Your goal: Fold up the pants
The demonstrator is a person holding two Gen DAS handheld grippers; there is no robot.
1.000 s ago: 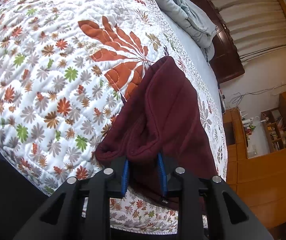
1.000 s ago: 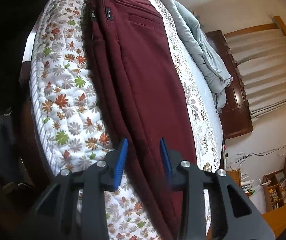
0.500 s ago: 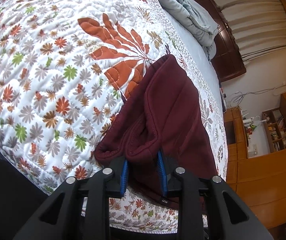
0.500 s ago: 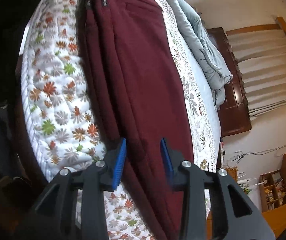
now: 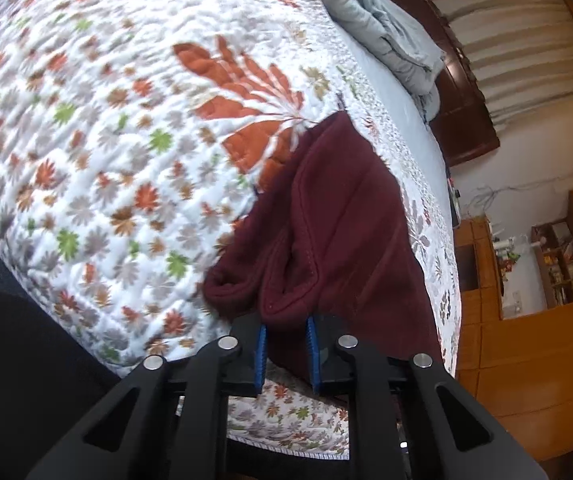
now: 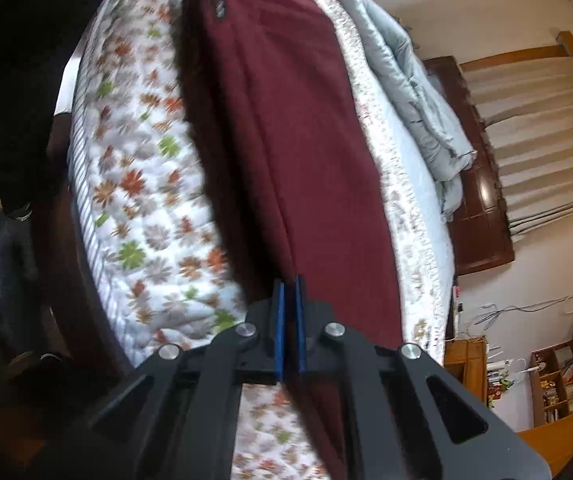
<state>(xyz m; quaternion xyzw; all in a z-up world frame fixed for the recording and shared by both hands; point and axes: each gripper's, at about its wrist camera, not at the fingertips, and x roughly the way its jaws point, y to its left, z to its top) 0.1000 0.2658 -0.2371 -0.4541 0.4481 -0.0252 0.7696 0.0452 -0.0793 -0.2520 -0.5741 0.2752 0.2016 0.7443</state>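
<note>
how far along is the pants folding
Done: the maroon pants lie lengthwise on the floral quilt, legs stacked. In hand: the left gripper is shut on the leg cuffs, the right gripper pinches the pants' edge. Left: no crosswise fold shows yet.

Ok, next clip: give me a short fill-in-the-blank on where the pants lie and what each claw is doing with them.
1. The maroon pants lie on a quilt printed with ____.
2. The left claw is shut on the pants' ____ ends.
3. The right claw is pinched ____ on the pants' edge.
4. Beyond the pants lies a bunched pale ____ duvet.

Missing words: flowers; leg; shut; blue
</note>
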